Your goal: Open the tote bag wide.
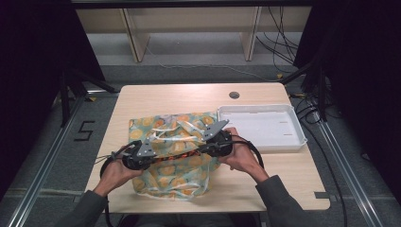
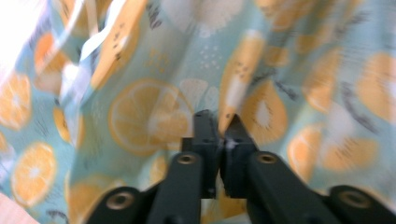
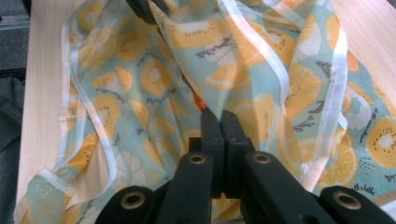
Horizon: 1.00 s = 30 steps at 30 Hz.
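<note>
Left tool (image 1: 142,153) – jaws pinched together on a fold of the thin pale-green cloth printed with orange citrus slices (image 1: 172,151); in the left gripper view the left tool (image 2: 219,135) has the fabric caught right at its tips, cloth hanging close and blurred across the background. Right tool (image 1: 215,139) – jaws likewise clamped on the same cloth; in the right gripper view the right tool (image 3: 219,122) bites a raised ridge of fabric, with a small orange-red bit showing just above the tips. Cannot tell what that bit is.

From the high view both tools sit over the middle of the cloth, tips pointing toward each other, near but apart, each with a grey three-cornered plate on top. Left hand (image 1: 113,172) and right hand (image 1: 241,158) grip the tool bodies from the near side; dark sleeves come in from the bottom edge. Black cables loop off each tool.

Cloth is rumpled, bunched up between the tools, rest spread on the light wooden tabletop (image 1: 156,97). It has a whitish translucent ribbon trim (image 3: 334,100) along the edges, looping loosely over the folds.

Shallow white rectangular plastic tray (image 1: 295,124) lies on the tabletop at the right, its left wall just beside the cloth's far-right corner. Small round dark grommet (image 1: 234,95) in the tabletop beyond the tray.
</note>
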{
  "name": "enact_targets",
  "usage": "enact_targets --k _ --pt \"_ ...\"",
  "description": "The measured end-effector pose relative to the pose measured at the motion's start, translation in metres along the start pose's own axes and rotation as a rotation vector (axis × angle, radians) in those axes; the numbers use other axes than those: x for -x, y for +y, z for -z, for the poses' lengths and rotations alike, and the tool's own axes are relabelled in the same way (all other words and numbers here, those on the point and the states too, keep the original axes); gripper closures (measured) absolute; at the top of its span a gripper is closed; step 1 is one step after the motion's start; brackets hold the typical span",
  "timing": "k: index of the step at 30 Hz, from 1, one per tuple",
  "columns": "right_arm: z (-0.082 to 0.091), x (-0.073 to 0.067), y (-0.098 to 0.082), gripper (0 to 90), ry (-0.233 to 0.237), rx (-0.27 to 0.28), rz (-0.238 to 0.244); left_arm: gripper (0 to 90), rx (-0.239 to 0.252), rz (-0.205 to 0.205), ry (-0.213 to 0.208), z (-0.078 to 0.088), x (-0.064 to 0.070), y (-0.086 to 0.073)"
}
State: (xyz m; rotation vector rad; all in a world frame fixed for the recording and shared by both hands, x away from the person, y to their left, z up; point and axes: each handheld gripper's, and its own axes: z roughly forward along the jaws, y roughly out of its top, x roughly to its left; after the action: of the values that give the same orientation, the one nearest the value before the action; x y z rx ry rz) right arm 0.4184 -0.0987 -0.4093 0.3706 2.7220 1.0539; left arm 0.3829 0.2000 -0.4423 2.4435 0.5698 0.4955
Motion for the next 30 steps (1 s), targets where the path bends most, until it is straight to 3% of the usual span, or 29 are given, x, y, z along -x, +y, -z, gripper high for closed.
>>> enact_targets --k 4,5,7,10,13,14,15,17,19,24,26,27,30 --pt "0.013 -0.004 0.007 90.0 0.020 0.042 -0.003 89.7 0.023 -0.016 -0.077 0.037 -0.008 0.011" --pt "0.017 -0.002 0.009 90.0 0.028 0.063 0.017 89.7 0.031 -0.009 -0.107 0.045 -0.011 0.015" --pt "0.024 -0.001 0.013 90.0 0.031 0.097 -0.011 89.8 0.062 0.001 -0.112 0.053 -0.016 0.019" --pt "0.027 0.009 0.020 90.0 -0.017 0.137 -0.008 89.7 0.089 0.038 -0.119 0.056 -0.033 0.026" --pt "0.014 0.022 0.028 90.0 -0.138 0.115 -0.003 89.7 0.105 0.117 -0.093 0.044 -0.054 0.028" --pt "0.009 0.025 0.029 90.0 -0.156 0.109 -0.021 89.7 0.103 0.130 -0.091 0.038 -0.061 0.027" --pt "0.002 0.030 0.029 90.0 -0.181 0.095 -0.003 89.7 0.100 0.158 -0.093 0.031 -0.066 0.027" --pt "-0.016 0.040 0.024 90.0 -0.207 0.066 -0.013 89.6 0.079 0.213 -0.094 0.012 -0.078 0.022" --pt "-0.028 0.045 0.019 90.0 -0.213 0.030 -0.034 89.5 0.065 0.257 -0.094 -0.004 -0.084 0.018" --pt "-0.055 0.050 0.004 89.9 -0.193 -0.065 -0.057 89.5 -0.018 0.289 -0.118 -0.040 -0.090 0.005" --pt "-0.062 0.050 -0.001 83.9 -0.210 -0.099 -0.059 89.5 -0.038 0.303 -0.106 -0.047 -0.089 0.002" --pt "-0.062 0.050 -0.001 81.0 -0.200 -0.117 -0.071 89.6 -0.057 0.284 -0.110 -0.048 -0.090 0.000" --pt "-0.054 0.045 0.002 69.2 -0.185 -0.094 -0.086 89.6 -0.047 0.334 -0.097 -0.049 -0.089 -0.002"
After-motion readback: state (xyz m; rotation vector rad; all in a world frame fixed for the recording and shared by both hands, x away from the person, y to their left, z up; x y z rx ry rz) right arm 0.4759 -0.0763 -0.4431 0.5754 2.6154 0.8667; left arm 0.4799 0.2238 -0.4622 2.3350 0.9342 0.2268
